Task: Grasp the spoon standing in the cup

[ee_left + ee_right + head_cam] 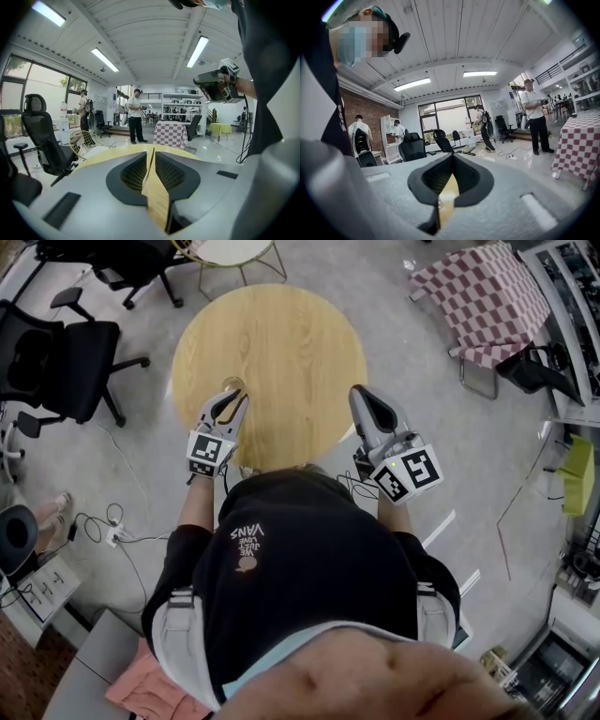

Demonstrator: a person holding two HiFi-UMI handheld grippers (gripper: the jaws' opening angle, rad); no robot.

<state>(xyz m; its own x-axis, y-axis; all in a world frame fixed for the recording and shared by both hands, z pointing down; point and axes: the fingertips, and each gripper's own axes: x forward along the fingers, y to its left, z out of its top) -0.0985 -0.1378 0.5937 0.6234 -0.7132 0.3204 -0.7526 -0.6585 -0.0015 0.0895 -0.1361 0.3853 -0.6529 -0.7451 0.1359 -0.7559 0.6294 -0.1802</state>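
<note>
Spoon not resolvable; cup (232, 384) is probably the small ring on table (281, 334), just ahead of left gripper (232, 401). It and right gripper (362, 397): jaws closed, empty. Part left jaws, straddle handle, squeeze.

Small clear cup (232, 384), upright on table (281, 343), spoon indistinct

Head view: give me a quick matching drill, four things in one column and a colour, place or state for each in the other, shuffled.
Things:
1. table
2. office chair
3. checked cloth
4. left claw

Descriptions:
A. red and white, at the top right of the view
B. black, on the floor left of the table
C. round, pale wood
D. shut, over the near left part of the table

Pairs: 1-C, 2-B, 3-A, 4-D
</note>
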